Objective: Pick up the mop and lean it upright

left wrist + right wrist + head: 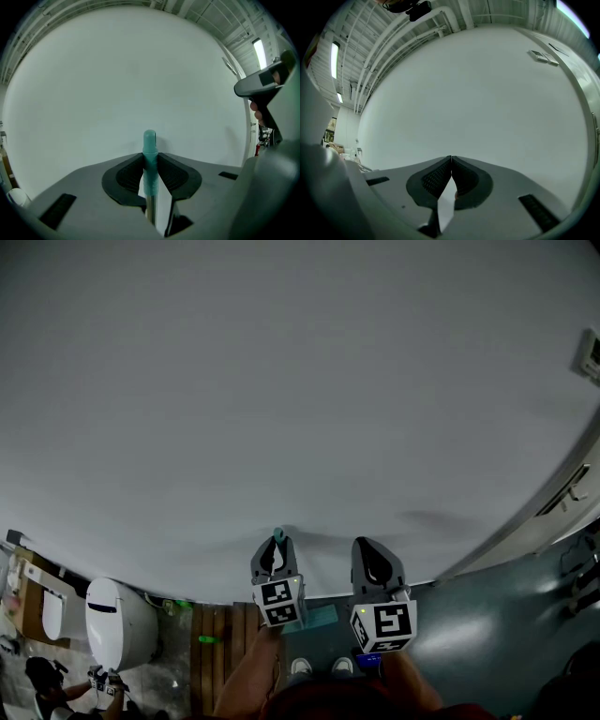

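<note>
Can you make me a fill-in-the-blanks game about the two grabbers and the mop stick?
1. The mop handle, with its teal tip, is clamped in the jaws of the ____ gripper.
2. The right gripper has its jaws shut on ____.
3. The left gripper and the right one both point at a plain white ____.

Missing words: left; nothing; wall.

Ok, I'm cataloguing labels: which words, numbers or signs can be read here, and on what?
No readable text.
The marker cube on the left gripper and the one on the right gripper show only square patterns.
Wall panel: too small to read.
</note>
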Action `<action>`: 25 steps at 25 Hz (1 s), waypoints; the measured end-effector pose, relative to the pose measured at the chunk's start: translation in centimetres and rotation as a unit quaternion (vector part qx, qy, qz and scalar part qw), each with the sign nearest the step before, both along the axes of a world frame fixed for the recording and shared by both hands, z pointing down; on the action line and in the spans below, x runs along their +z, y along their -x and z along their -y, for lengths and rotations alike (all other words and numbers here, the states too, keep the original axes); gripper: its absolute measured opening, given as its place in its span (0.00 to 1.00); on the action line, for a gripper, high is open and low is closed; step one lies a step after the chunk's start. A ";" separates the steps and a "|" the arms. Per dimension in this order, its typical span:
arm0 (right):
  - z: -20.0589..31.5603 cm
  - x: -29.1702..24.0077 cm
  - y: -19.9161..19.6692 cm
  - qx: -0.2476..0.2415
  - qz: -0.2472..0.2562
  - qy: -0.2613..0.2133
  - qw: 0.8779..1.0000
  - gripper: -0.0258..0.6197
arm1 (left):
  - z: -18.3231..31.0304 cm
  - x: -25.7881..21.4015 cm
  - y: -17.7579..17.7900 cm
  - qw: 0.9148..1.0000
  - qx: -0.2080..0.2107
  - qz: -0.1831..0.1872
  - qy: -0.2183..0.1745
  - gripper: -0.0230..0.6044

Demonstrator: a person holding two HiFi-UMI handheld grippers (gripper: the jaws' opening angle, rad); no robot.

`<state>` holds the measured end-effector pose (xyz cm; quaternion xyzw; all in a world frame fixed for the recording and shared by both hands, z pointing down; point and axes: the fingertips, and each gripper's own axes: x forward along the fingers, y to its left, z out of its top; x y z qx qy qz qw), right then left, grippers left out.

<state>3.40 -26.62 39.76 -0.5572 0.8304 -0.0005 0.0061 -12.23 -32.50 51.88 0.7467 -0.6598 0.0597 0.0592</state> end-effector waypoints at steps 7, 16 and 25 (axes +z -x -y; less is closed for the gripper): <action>-0.4 0.2 -0.1 0.004 0.000 0.000 1.000 0.07 | 0.6 0.9 0.4 1.000 0.005 0.000 0.010 0.21; -0.4 -0.1 -0.3 0.002 0.000 0.000 1.000 0.07 | 0.4 1.4 -0.5 0.999 0.024 -0.002 0.022 0.38; -0.3 0.0 -0.3 0.000 0.001 0.000 1.000 0.07 | 0.3 1.3 -0.7 1.000 0.018 0.012 0.020 0.49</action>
